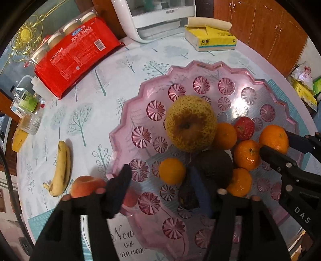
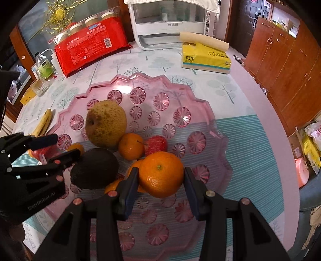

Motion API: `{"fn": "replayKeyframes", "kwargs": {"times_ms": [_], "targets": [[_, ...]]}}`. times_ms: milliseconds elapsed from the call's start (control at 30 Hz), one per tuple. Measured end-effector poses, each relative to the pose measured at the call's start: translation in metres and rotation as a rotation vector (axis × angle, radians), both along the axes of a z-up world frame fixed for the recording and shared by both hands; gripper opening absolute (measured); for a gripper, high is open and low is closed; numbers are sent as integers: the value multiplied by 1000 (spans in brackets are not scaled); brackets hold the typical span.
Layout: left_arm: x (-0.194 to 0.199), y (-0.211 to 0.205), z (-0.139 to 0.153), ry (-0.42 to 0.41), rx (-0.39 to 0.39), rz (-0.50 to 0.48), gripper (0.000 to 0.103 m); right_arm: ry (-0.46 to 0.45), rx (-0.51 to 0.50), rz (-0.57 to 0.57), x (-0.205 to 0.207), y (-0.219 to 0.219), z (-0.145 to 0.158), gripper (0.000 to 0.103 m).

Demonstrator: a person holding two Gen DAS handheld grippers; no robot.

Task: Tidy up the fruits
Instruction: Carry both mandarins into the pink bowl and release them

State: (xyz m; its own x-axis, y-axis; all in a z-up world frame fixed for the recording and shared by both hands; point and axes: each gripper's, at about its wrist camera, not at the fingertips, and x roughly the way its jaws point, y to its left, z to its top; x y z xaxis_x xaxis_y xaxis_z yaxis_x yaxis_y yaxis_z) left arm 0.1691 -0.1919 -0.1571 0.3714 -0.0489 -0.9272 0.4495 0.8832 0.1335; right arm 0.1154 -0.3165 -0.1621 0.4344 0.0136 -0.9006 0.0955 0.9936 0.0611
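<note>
Round table (image 2: 250, 124), cloth printed with pale trees and a teal striped band; "Now or never" lettering at the bottom of the left wrist view. Pink scalloped plastic tray (image 2: 200, 104) fills the middle of it.

In the tray: big speckled pear (image 1: 190, 123), dark avocado (image 2: 94, 168) just below it, red strawberry-like fruit (image 2: 156, 143), and several mandarins clustered at the right of the left wrist view. One lone mandarin (image 1: 172, 171) sits between the left tool's fingers.

Left tool (image 1: 166, 192): jaws apart, nothing clamped; the lone mandarin and the avocado lie just ahead of it.

Right tool (image 2: 161, 180): closed on a large mandarin (image 2: 161, 173), pads touching both its sides, low over the tray beside the other mandarins.

Off the tray, lower left of the left wrist view: banana (image 1: 61, 169) and peach (image 1: 86, 185) on the cloth, the peach touching the tray rim.

Far side of the table: red pack of paper cups (image 2: 92, 46), white plastic appliance (image 2: 168, 24), yellow tissue pack (image 2: 204, 57). Upper left edge: small bottles (image 2: 44, 68).

Room: wooden cabinets (image 2: 280, 66) on the right, bags (image 2: 309, 144) beside the table at right, glass panel with gold ornament (image 2: 58, 14) upper left.
</note>
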Motion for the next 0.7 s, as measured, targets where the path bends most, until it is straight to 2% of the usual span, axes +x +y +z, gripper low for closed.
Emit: {"fn": "replayKeyframes", "kwargs": {"times_ms": [133, 367, 433, 700], "targets": [[-3, 2, 5, -7, 4, 1, 75, 0, 11, 1, -1, 1, 2, 45], [-10, 8, 16, -23, 6, 15, 81, 4, 33, 10, -6, 4, 4, 45], [-12, 12, 20, -33, 7, 22, 87, 7, 38, 6, -8, 5, 4, 46], [-21, 30, 34, -44, -9, 61, 87, -4, 75, -4, -17, 5, 11, 47]]}}
